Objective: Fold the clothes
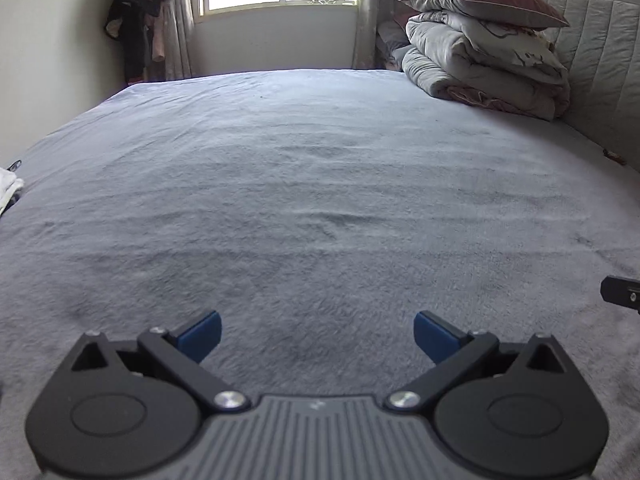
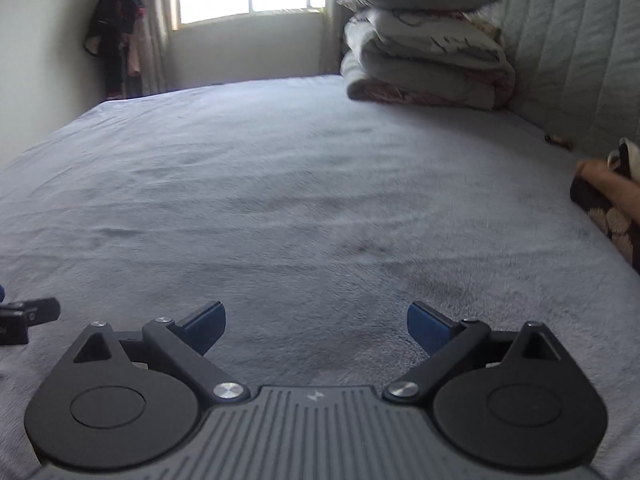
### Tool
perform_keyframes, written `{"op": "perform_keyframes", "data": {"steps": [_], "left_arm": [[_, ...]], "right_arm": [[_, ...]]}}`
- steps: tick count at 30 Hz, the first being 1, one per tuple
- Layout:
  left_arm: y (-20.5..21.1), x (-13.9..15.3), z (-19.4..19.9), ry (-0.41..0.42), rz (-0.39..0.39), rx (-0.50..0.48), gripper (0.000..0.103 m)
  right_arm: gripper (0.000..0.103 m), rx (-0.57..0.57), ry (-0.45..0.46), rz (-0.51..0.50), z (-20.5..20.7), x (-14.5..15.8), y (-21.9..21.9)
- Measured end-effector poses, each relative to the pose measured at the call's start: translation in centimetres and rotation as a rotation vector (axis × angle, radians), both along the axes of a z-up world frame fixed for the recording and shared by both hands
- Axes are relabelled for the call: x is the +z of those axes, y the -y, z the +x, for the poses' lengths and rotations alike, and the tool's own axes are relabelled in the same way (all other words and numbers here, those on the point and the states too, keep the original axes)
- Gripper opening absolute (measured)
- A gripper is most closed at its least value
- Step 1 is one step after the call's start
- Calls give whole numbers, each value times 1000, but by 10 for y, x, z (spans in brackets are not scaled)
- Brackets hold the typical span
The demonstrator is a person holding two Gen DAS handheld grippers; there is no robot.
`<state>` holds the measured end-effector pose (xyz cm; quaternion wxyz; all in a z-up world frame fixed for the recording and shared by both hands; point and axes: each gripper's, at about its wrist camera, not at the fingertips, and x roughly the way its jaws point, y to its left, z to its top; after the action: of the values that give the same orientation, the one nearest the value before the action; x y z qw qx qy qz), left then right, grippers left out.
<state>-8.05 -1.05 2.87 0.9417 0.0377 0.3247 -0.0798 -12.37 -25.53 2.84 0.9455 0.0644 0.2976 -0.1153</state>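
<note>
A wide bed [image 1: 320, 184] wears one fuzzy grey-blue sheet, faintly rippled. At its far right corner one stack of puffy folded quilts [image 1: 480, 64] carries one maroon pillow [image 1: 480, 0]. Rumpled white clothing [image 1: 8, 190] sits at the bed's left edge. Left gripper [image 1: 318, 336] and right gripper [image 2: 316, 328] gape apart, holding nothing.

white cloth [image 1: 9, 190] cut off, patterned garment [image 2: 616, 216] cut off
</note>
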Motion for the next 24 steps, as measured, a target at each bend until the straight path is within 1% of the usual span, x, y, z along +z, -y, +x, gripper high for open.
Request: {"op": "perform_keyframes", "data": {"steps": [2, 4, 6, 9, 11, 13, 15, 18, 24], "left_arm": [[7, -4, 7, 16, -12, -4, 103], [14, -10, 14, 32, 7, -8, 103], [16, -15, 21, 38, 21, -8, 103], [14, -24, 30, 34, 29, 0, 103], [10, -25, 32, 21, -4, 6, 103], [11, -26, 33, 19, 1, 5, 103], [13, -27, 34, 17, 2, 5, 103], [13, -28, 35, 12, -7, 6, 103], [15, -30, 36, 11, -8, 12, 103]], "right_arm": [[100, -35, -5, 24, 14, -5, 10], [100, -39, -8, 23, 30, -7, 12], [100, -12, -2, 7, 41, -10, 10], [100, 71, -22, -7, 62, -25, 0], [103, 90, -45, -25, 68, -35, -8], [103, 81, -34, -45, 66, -33, -14], [103, 64, -24, -26, 64, -32, -12], [103, 43, -25, -33, 62, -31, -15], [103, 36, -22, -17, 60, -30, -22]]}}
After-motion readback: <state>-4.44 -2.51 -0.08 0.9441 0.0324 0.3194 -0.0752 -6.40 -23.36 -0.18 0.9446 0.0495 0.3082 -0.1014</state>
